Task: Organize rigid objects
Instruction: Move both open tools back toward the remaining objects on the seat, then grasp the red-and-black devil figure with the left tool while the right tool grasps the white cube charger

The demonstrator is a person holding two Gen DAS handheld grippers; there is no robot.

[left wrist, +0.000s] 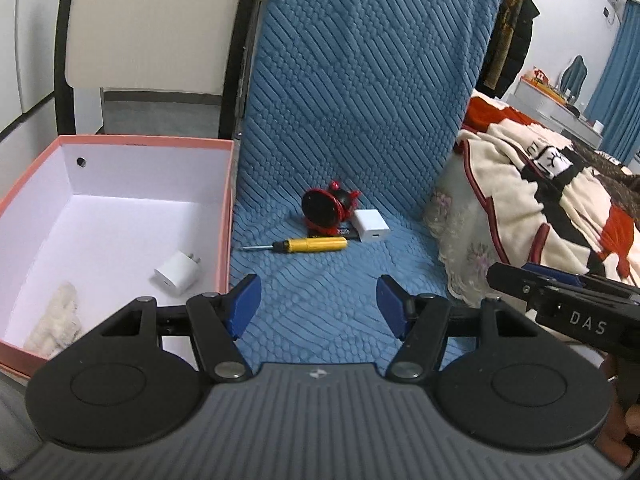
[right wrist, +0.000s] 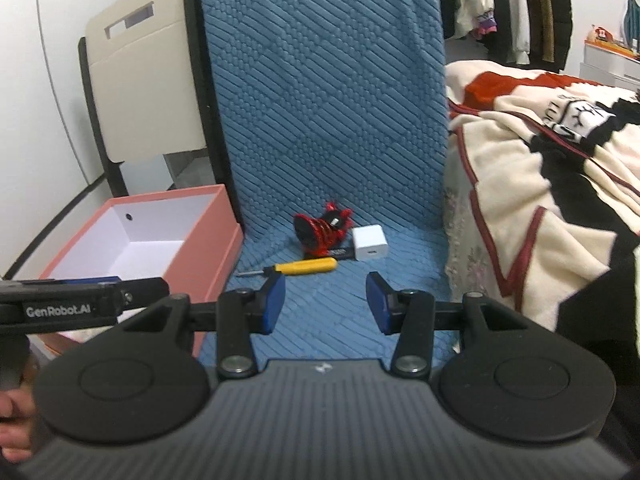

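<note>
The side of the right gripper (right wrist: 326,300), seen at 3 o'clock in the left wrist view, bears the letters "DAS". The bar of the left gripper (left wrist: 318,300), at 9 o'clock in the right wrist view, reads "GenRobot.AI". A thin black packet (left wrist: 347,233) carries pale lettering too small to read; most of it is hidden under the things on it.

Both tools have their blue pads apart with nothing between them, the right pair standing closer together than the left. Fingers of a hand (right wrist: 12,420) are cut off at 8 o'clock in the right wrist view.

The loose things lie together on a blue ribbed, quilted fabric seat cover (left wrist: 360,100), at 12 o'clock from both grippers and well apart from them:
- a screwdriver with a yellow plastic handle and thin metal shaft (left wrist: 308,245), lying flat, tip toward 9 o'clock;
- a red-and-black ribbed piece with a round black disc (left wrist: 324,210), its exact shape hard to make out;
- a white glossy cube charger (left wrist: 372,226), just beside that piece at its 3 o'clock.

At 9 o'clock sits an open pink cardboard box with white inner walls (left wrist: 226,208), holding a white two-pronged plug adapter (left wrist: 176,276) and a cream fluffy lump (left wrist: 56,320). At 3 o'clock lies a cream, red and black fleece blanket (left wrist: 540,200).
</note>
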